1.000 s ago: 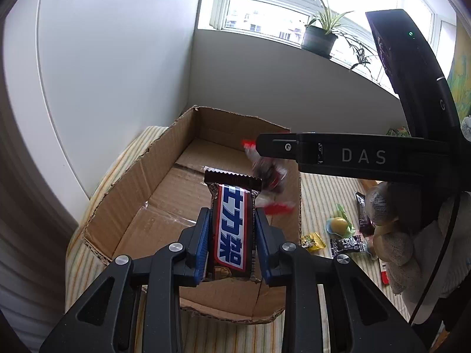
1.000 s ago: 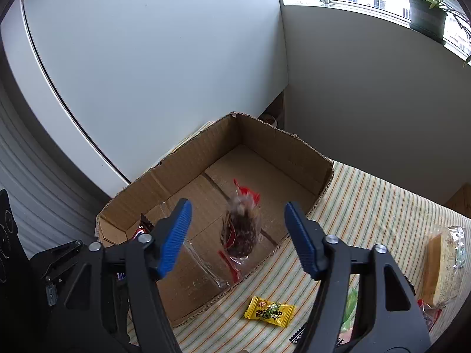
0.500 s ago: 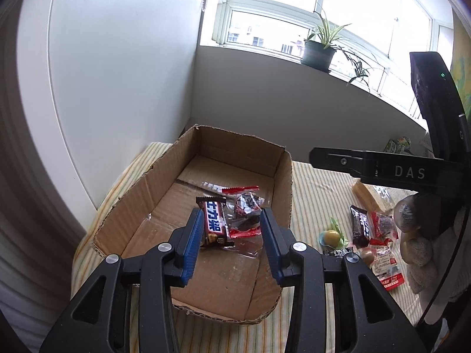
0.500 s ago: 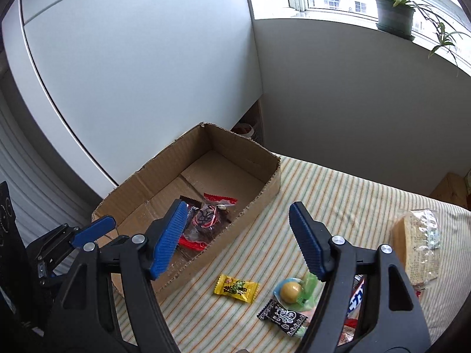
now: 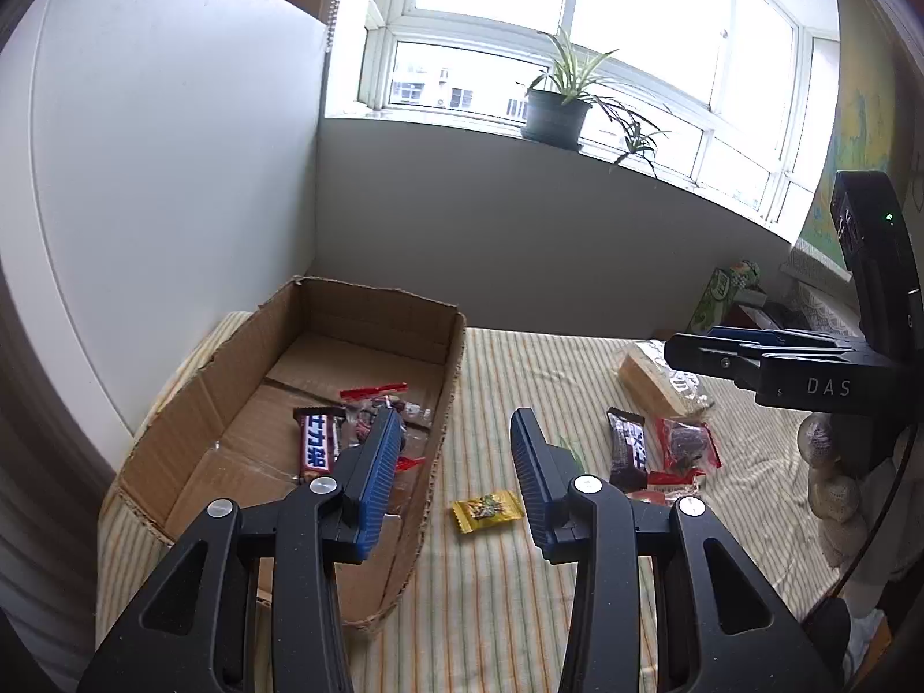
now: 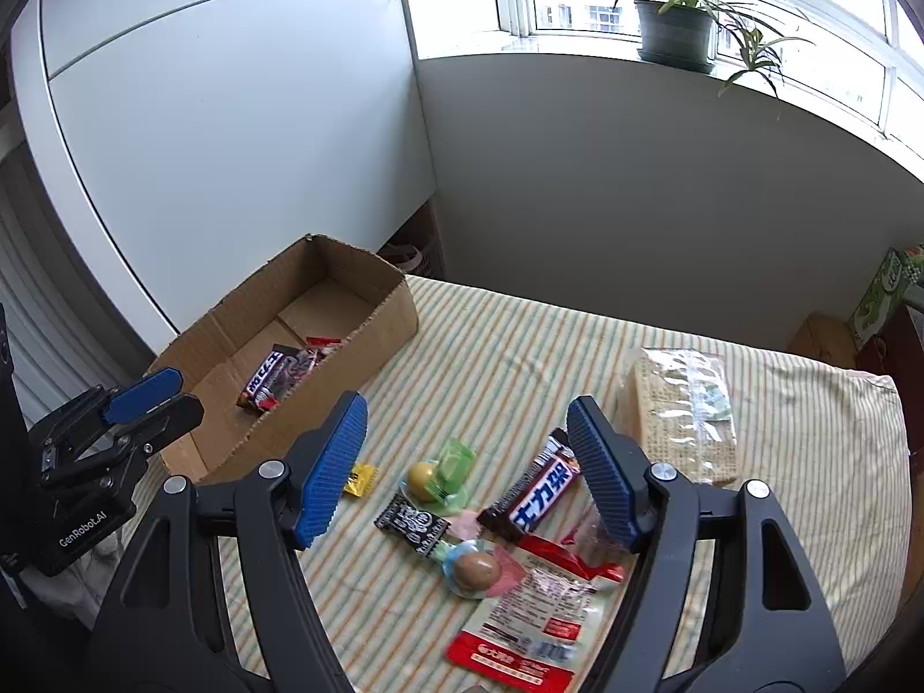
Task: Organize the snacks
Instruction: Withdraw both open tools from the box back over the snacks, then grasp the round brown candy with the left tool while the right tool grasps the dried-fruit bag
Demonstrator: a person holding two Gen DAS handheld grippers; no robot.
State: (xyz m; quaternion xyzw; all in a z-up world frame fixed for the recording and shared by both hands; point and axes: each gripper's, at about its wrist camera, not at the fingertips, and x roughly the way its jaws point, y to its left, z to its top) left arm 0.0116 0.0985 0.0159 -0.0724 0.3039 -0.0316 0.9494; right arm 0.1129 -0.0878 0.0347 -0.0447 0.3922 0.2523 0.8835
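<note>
Both grippers are pulled back from the box (image 5: 323, 346), where the bar (image 5: 315, 443) and red packet (image 5: 375, 398) are now dropped; left gripper (image 5: 456, 479) and right gripper (image 6: 468, 462) are held apart, empty, so the pile (image 6: 520, 566) is judged next.

Background only: potted spider plant (image 5: 559, 110) on the windowsill (image 5: 462, 118), leaves trailing over the sill edge. Multi-pane window (image 5: 577, 17) behind it, buildings visible outside, glass overexposed. Large white panel (image 5: 161, 185) on the left, grey wall (image 5: 491, 237) under the sill. Green-and-white carton (image 5: 716, 294) stands at the far right by the wall. Striped cloth (image 5: 520, 358) covers the surface. Yellow-green map-like poster (image 5: 849, 144) on the right wall, detail unreadable.
</note>
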